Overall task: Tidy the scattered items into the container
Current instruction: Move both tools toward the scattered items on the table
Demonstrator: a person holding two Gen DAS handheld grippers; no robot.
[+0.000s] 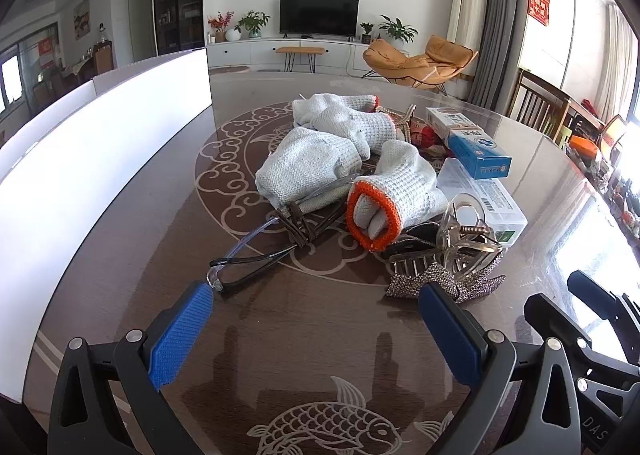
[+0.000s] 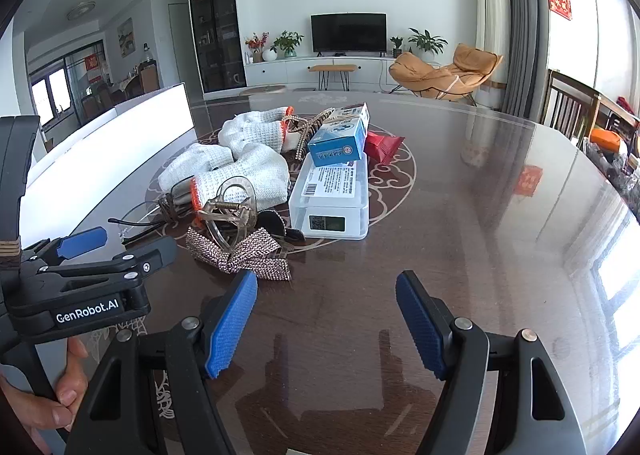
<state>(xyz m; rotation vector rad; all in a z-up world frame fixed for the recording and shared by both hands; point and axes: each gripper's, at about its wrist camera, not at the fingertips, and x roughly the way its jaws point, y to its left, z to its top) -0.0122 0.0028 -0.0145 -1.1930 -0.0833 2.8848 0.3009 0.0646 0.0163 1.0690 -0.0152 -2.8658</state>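
— How are the jaws held?
— Both the left gripper (image 1: 316, 299) and right gripper (image 2: 326, 291) are held wide open above the table (image 2: 480, 215); nothing is gripped.
— Where are the items found?
— Gloves (image 1: 316, 163), glasses (image 1: 256, 259) and boxes (image 1: 478, 153) are piled mid-frame; the white container (image 1: 100, 159) is seen at left.

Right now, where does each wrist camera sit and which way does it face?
Left wrist: low over the table, facing the glasses and gloves; left gripper open, right gripper's edge alongside.
Right wrist: further right, facing the clear plastic box; right gripper open, left gripper and hand visible.
Both share the pile, white container, TV.
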